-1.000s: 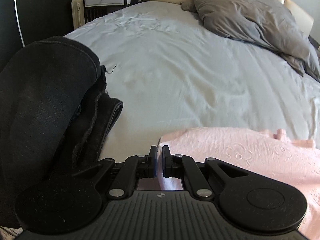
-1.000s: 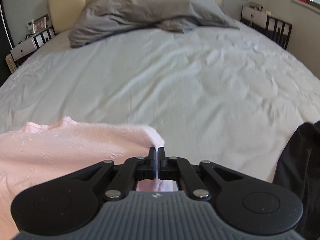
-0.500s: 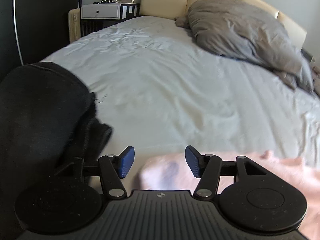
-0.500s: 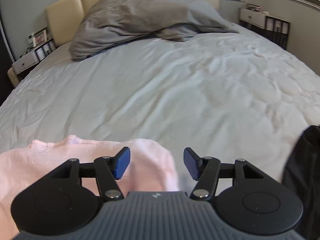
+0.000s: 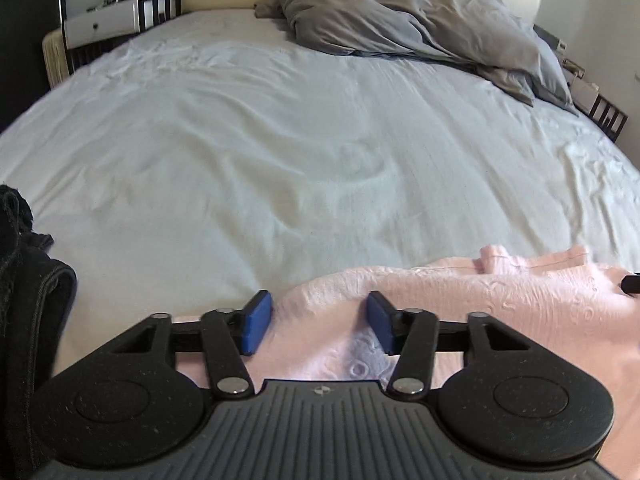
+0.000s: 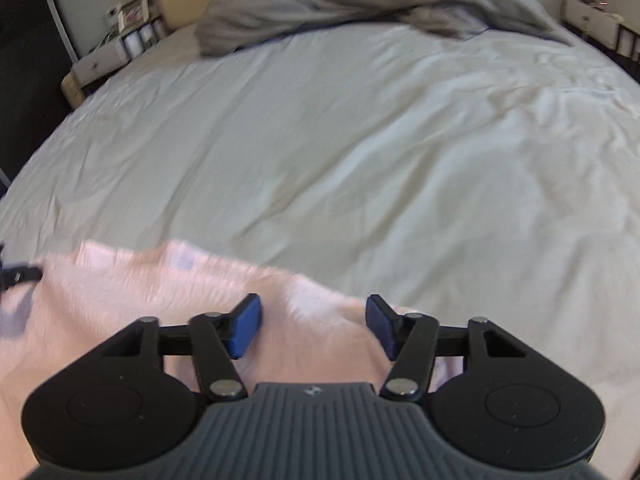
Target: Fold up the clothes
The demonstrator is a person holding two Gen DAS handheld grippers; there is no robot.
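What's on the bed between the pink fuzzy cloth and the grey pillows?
Nothing, just bare pale bedsheet between pink cloth and grey pillows, in both views.

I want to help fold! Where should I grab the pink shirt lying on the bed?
Probably pinch the pink shirt along its near edge, at both corners, coming from the foot of the bed. It lies flat and spread sideways, so two holds keep it even. The left gripper and right gripper are closing over it, pads not yet pressing.
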